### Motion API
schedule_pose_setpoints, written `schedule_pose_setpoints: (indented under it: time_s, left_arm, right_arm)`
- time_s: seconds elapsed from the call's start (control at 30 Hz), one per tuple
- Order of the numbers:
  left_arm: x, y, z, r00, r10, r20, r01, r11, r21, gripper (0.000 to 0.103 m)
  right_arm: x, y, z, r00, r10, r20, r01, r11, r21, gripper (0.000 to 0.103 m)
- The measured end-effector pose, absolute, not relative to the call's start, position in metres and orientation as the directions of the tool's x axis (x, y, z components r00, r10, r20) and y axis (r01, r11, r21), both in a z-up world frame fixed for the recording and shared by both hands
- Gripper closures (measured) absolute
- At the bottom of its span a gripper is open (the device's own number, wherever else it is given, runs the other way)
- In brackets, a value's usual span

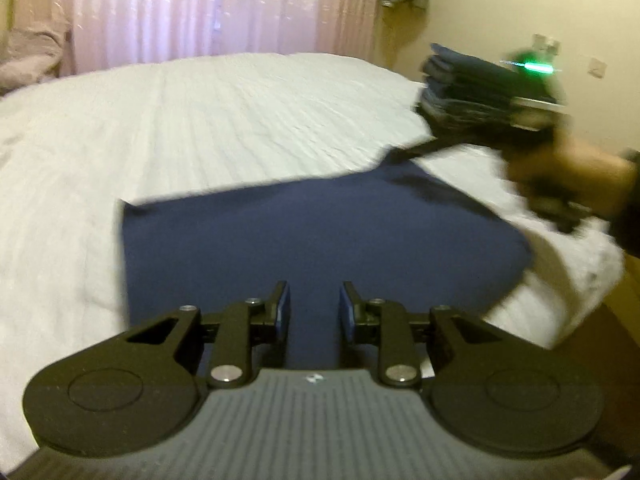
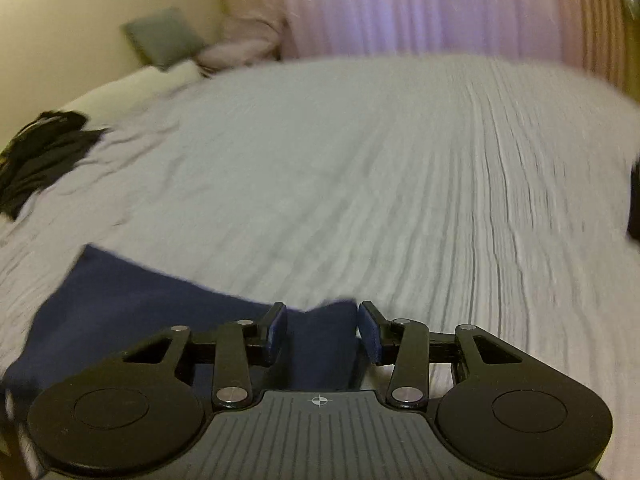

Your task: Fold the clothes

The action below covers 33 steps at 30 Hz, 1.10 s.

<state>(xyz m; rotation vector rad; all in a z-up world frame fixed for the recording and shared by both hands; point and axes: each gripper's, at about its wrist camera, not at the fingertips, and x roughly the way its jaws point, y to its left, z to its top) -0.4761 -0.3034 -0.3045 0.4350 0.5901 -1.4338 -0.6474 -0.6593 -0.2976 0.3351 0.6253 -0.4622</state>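
A navy garment (image 1: 320, 236) lies flat on the white bed (image 1: 200, 120), beneath the left gripper (image 1: 314, 310) and the right gripper (image 2: 322, 330), both parted and empty; each should probably pinch a corner squarely before lifting together.

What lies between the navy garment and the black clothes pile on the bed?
In the right wrist view, only wrinkled white bedspread lies between the navy garment and the black clothes pile; nothing else shows on that stretch.
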Motion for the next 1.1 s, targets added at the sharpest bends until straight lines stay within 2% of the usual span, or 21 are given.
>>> schedule_pose_setpoints:
  time_s: [0.13, 0.27, 0.4, 0.5, 0.7, 0.87, 0.97, 1.03, 1.1]
  left_arm:
    - [-0.437, -0.34, -0.306, 0.074, -0.742, -0.666, 0.996, 0.088, 0.011, 0.081]
    - [-0.399, -0.382, -0.32, 0.129, -0.684, -0.718, 0.991, 0.106, 0.077, 0.082]
    - [-0.366, -0.396, -0.328, 0.199, -0.664, -0.721, 0.978, 0.183, 0.102, 0.082]
    - [-0.352, -0.398, -0.328, 0.223, -0.664, -0.714, 0.97, 0.227, 0.091, 0.079]
    - [-0.359, -0.365, -0.311, 0.251, -0.692, -0.677, 0.962, 0.258, 0.094, 0.081]
    - [-0.4, -0.306, -0.287, 0.121, -0.758, -0.641, 0.987, 0.159, -0.002, 0.082]
    - [-0.43, -0.286, -0.299, 0.03, -0.748, -0.663, 0.997, 0.074, -0.038, 0.08]
    - [-0.441, -0.283, -0.318, 0.045, -0.714, -0.699, 0.997, 0.071, -0.009, 0.079]
    - [-0.442, -0.277, -0.332, 0.082, -0.695, -0.714, 0.995, 0.102, 0.015, 0.079]
  right_arm:
    - [-0.666, -0.611, -0.281, 0.765, -0.275, -0.583, 0.445, 0.879, 0.17, 0.06]
    - [-0.664, -0.571, -0.3, 0.76, -0.172, -0.626, 0.357, 0.916, 0.182, 0.06]
    - [-0.684, -0.576, -0.317, 0.768, -0.156, -0.621, 0.362, 0.906, 0.22, 0.06]
    - [-0.687, -0.584, -0.317, 0.761, -0.187, -0.621, 0.393, 0.895, 0.212, 0.06]
    - [-0.689, -0.57, -0.303, 0.712, -0.316, -0.627, 0.482, 0.87, 0.109, 0.06]
    - [-0.71, -0.517, -0.278, 0.791, -0.305, -0.531, 0.419, 0.902, 0.106, 0.06]
    - [-0.711, -0.492, -0.291, 0.802, -0.27, -0.533, 0.381, 0.918, 0.108, 0.06]
    - [-0.715, -0.49, -0.312, 0.778, -0.266, -0.569, 0.399, 0.909, 0.121, 0.06]
    - [-0.73, -0.492, -0.325, 0.786, -0.269, -0.556, 0.409, 0.902, 0.141, 0.06]
